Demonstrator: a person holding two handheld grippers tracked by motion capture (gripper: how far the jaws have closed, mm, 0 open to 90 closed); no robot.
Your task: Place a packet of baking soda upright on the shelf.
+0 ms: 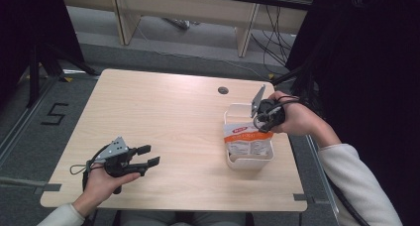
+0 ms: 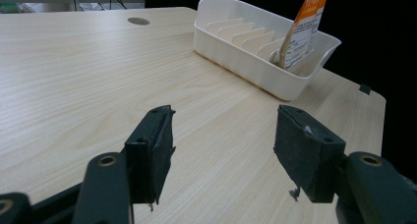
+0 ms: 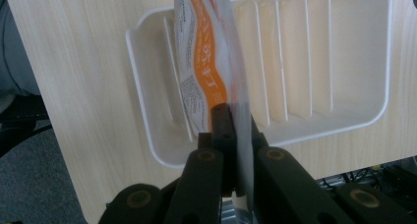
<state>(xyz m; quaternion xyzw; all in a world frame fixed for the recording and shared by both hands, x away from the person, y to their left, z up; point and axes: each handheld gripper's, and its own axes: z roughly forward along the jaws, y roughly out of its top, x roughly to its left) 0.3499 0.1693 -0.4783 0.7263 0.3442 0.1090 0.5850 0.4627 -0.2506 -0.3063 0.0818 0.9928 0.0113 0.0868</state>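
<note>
My right gripper (image 3: 235, 135) is clamped on the top edge of an orange-and-white pouch (image 3: 206, 71), which hangs from my jaws with its lower part down inside the white tray (image 1: 233, 159) at the right side of the table (image 1: 163, 117) (the tray has ribbed dividers, and the pouch sits toward its near end). My left gripper (image 1: 148, 155) rests low over the near left of the table, jaws spread wide with nothing between them, well apart from the tray.
</note>
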